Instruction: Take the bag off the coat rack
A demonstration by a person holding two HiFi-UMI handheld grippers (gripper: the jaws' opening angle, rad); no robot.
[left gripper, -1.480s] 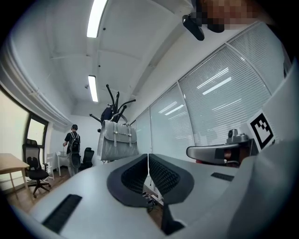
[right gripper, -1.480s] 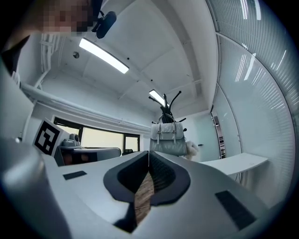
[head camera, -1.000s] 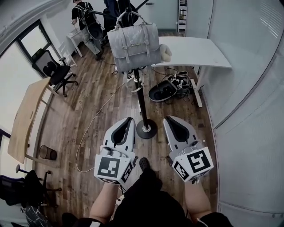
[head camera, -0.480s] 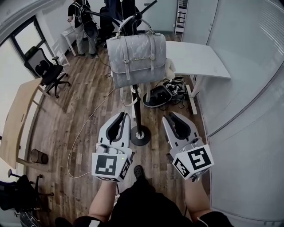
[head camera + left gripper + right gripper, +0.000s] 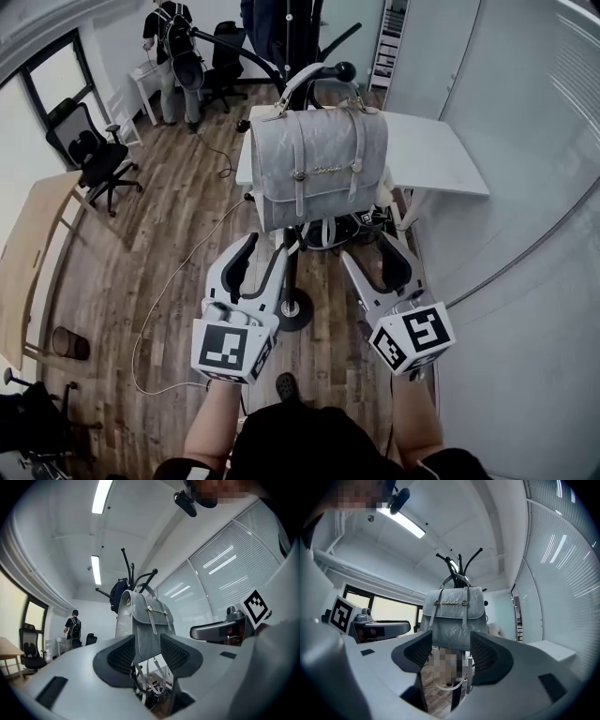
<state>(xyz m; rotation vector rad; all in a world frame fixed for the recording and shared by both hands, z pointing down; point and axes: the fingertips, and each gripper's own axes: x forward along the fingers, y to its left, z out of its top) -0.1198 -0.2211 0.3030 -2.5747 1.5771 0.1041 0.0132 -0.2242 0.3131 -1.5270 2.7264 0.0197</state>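
While the bag (image 5: 319, 164) hangs by its looped top handle from a black arm of the coat rack (image 5: 292, 277), both grippers point toward its lower edge. It is a boxy grey satchel of crinkled, leather-like material, with a rounded flap and two narrow straps set with small metal studs; thin straps dangle beneath it. The left gripper (image 5: 265, 246) has just been opening and its jaws stand partly apart. Their ribbed black pads (image 5: 123, 656) press on nothing, and the bag shows beyond the gap. The right gripper (image 5: 372, 249) has likewise just been opening, a little wider, and is also empty. The rack's slim pole rises from a round base on plank flooring (image 5: 169, 244), beside a white desk (image 5: 431, 155).
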